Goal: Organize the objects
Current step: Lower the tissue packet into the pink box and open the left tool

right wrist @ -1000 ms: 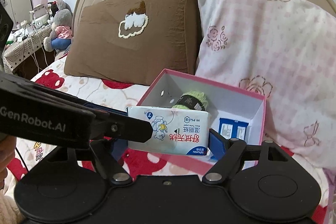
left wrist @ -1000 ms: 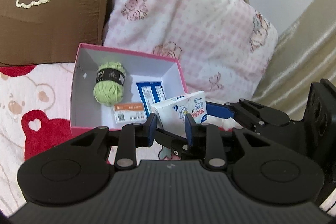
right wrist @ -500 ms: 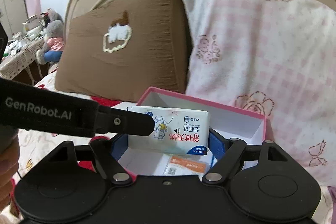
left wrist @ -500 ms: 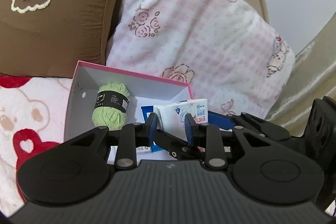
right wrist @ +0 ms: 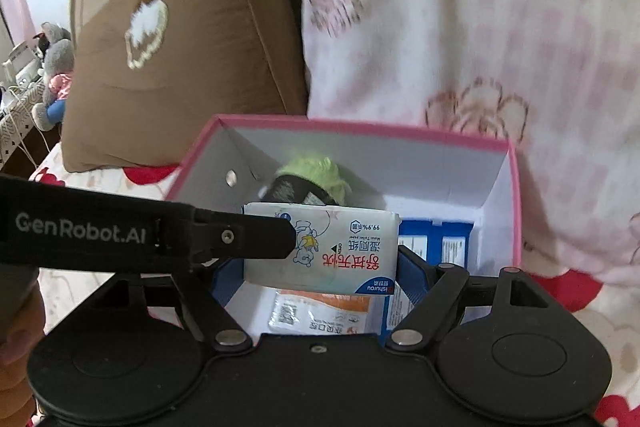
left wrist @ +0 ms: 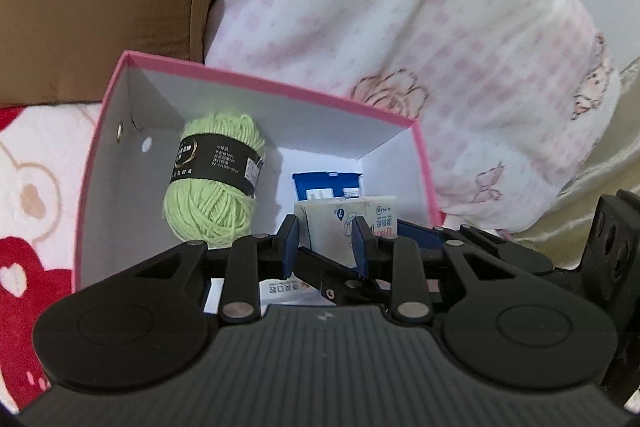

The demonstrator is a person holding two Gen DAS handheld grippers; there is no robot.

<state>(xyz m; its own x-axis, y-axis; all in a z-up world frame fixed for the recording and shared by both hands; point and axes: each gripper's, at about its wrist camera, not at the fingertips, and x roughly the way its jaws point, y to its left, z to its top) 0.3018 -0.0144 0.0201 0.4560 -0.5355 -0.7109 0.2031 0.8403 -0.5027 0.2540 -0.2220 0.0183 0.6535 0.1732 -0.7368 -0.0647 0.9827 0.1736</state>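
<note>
A white tissue pack (left wrist: 332, 223) (right wrist: 340, 251) with red print hangs over the open pink box (left wrist: 260, 81) (right wrist: 360, 127). Both grippers hold it. My left gripper (left wrist: 326, 243) is shut across its narrow end, and its black finger (right wrist: 248, 237) reaches in from the left in the right wrist view. My right gripper (right wrist: 318, 273) is shut along the pack's length, blue pads at both ends. Inside the box lie a green yarn ball (left wrist: 212, 187) (right wrist: 316, 171), a blue carton (left wrist: 326, 183) (right wrist: 436, 239) and an orange packet (right wrist: 320, 307), partly hidden below the pack.
The box rests on a bedspread with red bears (left wrist: 32, 187). A brown pillow (right wrist: 192, 47) and a pink checked pillow (left wrist: 400, 27) lean close behind the box. A stuffed toy (right wrist: 56, 67) sits far left. A person's hand (right wrist: 16, 327) shows at the left edge.
Both grippers have carried the tissue pack forward and down; the box fills more of both views, and the pack now hangs over its inside instead of in front of it.
</note>
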